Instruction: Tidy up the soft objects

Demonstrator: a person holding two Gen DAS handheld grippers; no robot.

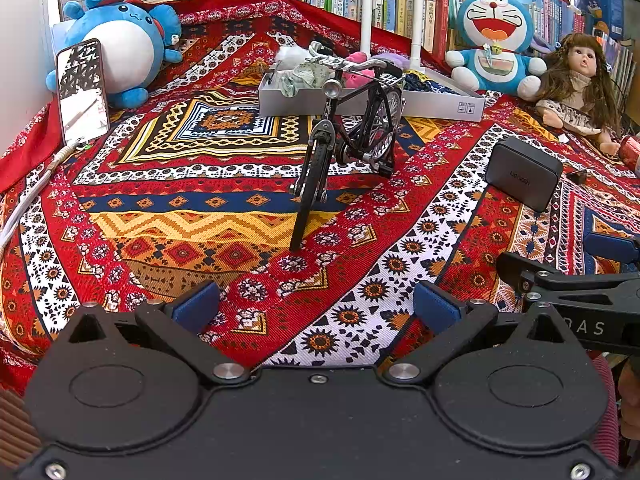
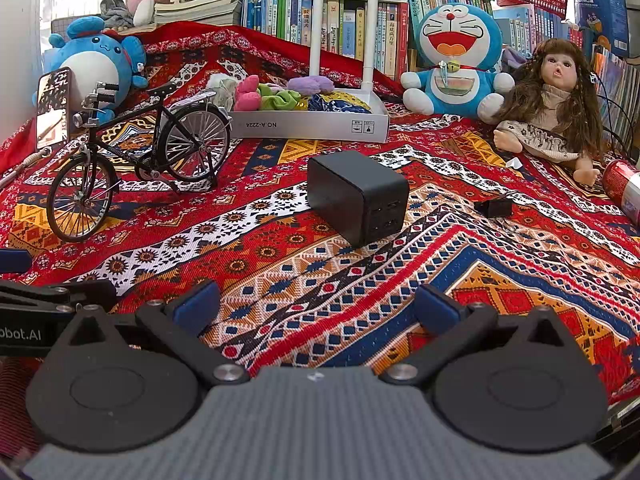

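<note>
While both pairs of tongs hover low over the patterned cloth [image 2: 360,288] with nothing between their blue pads, no grasp is under way. The left tongs [image 1: 316,306] stand wide apart, and so do the right tongs [image 2: 316,306]; each is aimed forward across the bench, the two side by side.

Just ahead of the left tongs stands a model bicycle [image 1: 348,128], its front wheel pointing toward them. Ahead of the right tongs lies a black charger block [image 2: 356,196], with a small black plug piece [image 2: 494,206] to its right. None of these are soft, so I judge they are not what the task wants.

Farther back sits a shallow white box [image 2: 312,124], already holding the soft objects [image 2: 276,96]: pink, green and purple fluffy pieces and a dark blue patterned cloth piece. Around it are a blue round plush [image 1: 116,52] at the left with a phone [image 1: 82,90] leaning against it, a blue cat plush [image 2: 456,56] and a doll [image 2: 556,104] at the right, and a bookshelf [image 2: 344,16] behind.

My reading is that the small soft pieces are gathered already and the tongs sit at rest, either finished or choosing a next item. If more is wanted, a plush would be next: that calls for a long reach past the bicycle or charger without knocking them, and a wide bite on a bulky, yielding body.
</note>
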